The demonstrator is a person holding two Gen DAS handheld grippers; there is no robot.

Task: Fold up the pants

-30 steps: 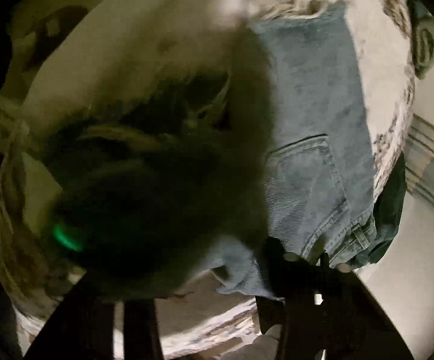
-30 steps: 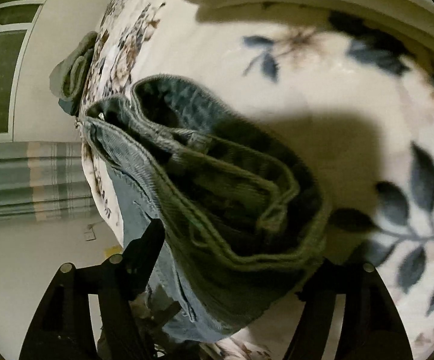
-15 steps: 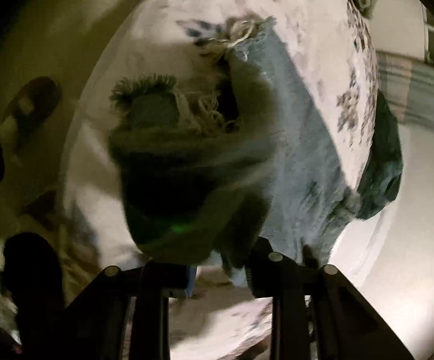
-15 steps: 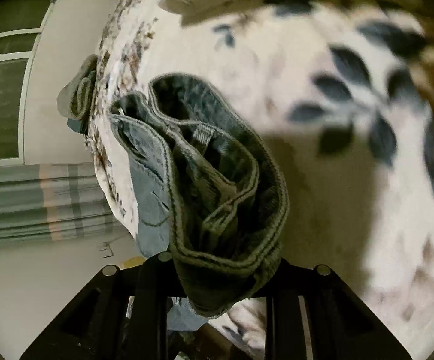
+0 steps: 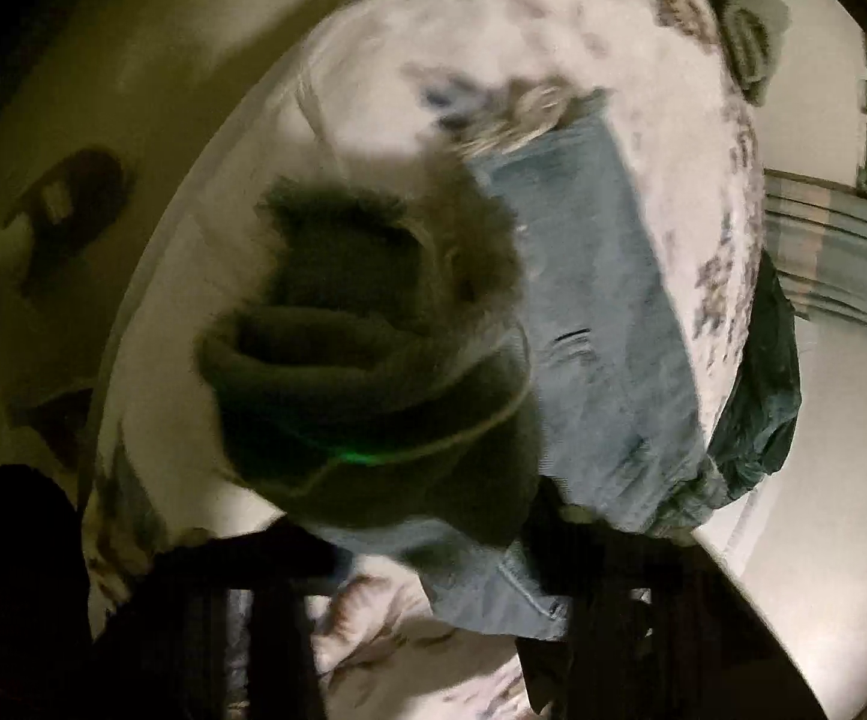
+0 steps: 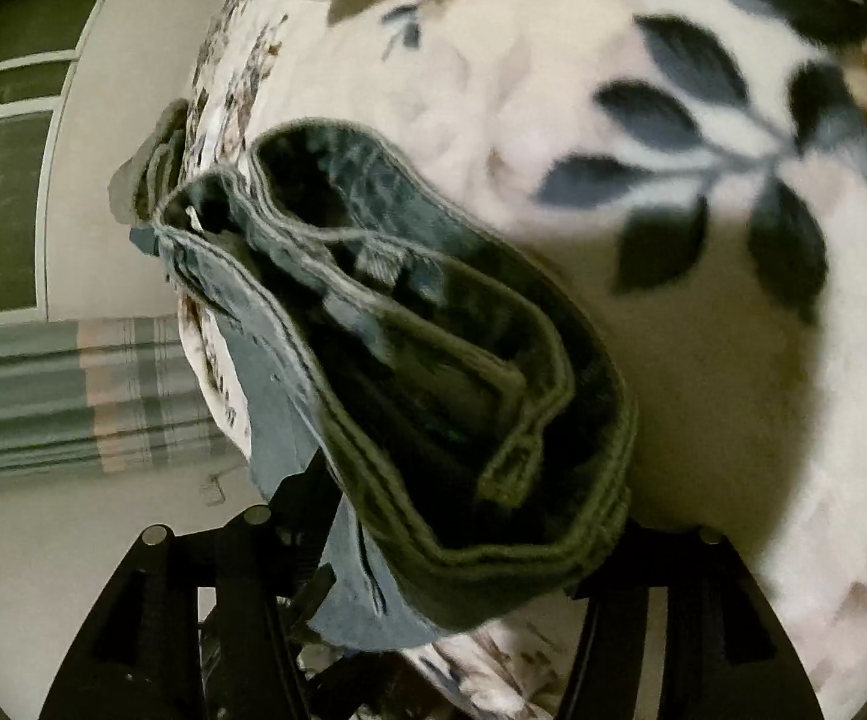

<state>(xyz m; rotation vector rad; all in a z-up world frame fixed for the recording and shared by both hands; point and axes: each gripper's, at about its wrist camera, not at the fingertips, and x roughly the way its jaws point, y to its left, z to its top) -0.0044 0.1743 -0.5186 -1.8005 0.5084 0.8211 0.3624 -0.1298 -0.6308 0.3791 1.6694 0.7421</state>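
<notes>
- The pants (image 5: 601, 324), pale blue denim, lie lengthwise on a floral blanket (image 5: 409, 18) spread over the bed; in the left wrist view one leg runs from about 12 o'clock, where a frayed hem (image 5: 523, 108) shows, down toward 5 o'clock; a second, shadowed fold of the same denim bulges up at the centre, its fringed edge toward 11 o'clock.
- The left gripper (image 5: 433, 546) sits at 6 o'clock of its view; its dark fingers (image 5: 577, 546) stand on either side of the bunched denim, and the cloth fills the gap between them; the picture is blurred and dim, so whether the jaws actually pinch the fabric I cannot tell.
- The right gripper (image 6: 451, 540) is at 6 o'clock in the right wrist view; the waistband (image 6: 493, 420) of the pants, with a belt loop (image 6: 382, 261) visible, is doubled over and rises from between the two fingers toward 10 o'clock; the jaws stand wide with the thick roll of denim lodged between them, yet contact on the fabric is not plainly shown, so its grip cannot be told.
- A dark green garment (image 5: 763, 396) hangs off the bed edge at 3 o'clock in the left view; a folded grey cloth (image 5: 751, 36) rests near 1 o'clock.
- A striped curtain (image 6: 73, 396) hangs at 9 o'clock in the right view; a sandal (image 5: 67, 204) lies on the floor at 9 o'clock in the left view.
</notes>
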